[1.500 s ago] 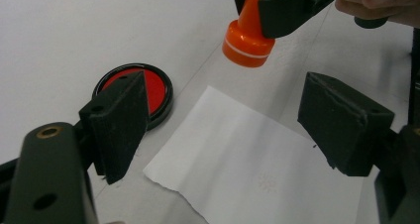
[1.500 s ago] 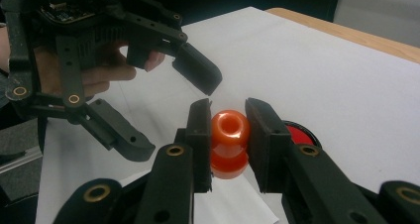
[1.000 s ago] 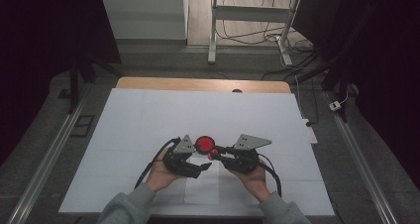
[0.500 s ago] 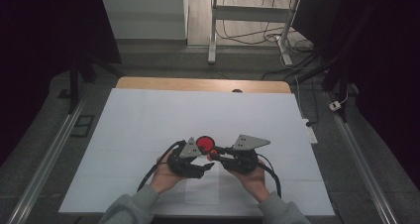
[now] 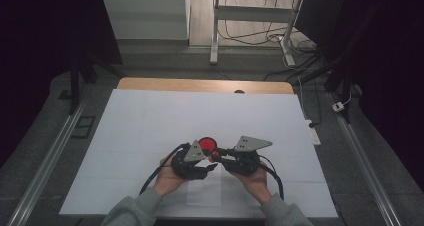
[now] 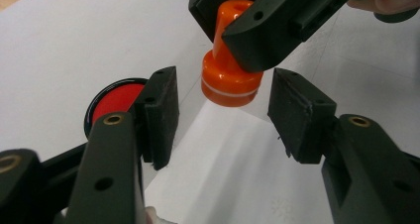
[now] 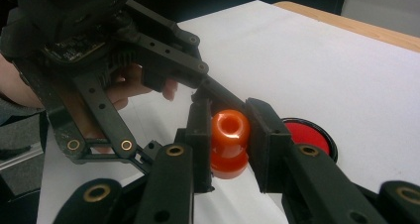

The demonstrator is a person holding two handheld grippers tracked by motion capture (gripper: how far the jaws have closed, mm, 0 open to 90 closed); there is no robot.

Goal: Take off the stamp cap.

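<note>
On the white-covered table (image 5: 150,136) in a dim room, the right gripper (image 7: 229,130) clamped an orange stamp (image 7: 229,142) just beside the red ink pad (image 7: 308,135), the left gripper (image 6: 223,115) open beside it.

left hand-held gripper (image 5: 207,170) drawn back, jaws parted, off orange stamp (image 6: 229,65)

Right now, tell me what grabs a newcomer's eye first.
The orange stamp, clamped by its handle in the right tool, hangs just above the white paper. The left tool gapes open around its base, and a red ink pad lies just beyond both tools.
</note>
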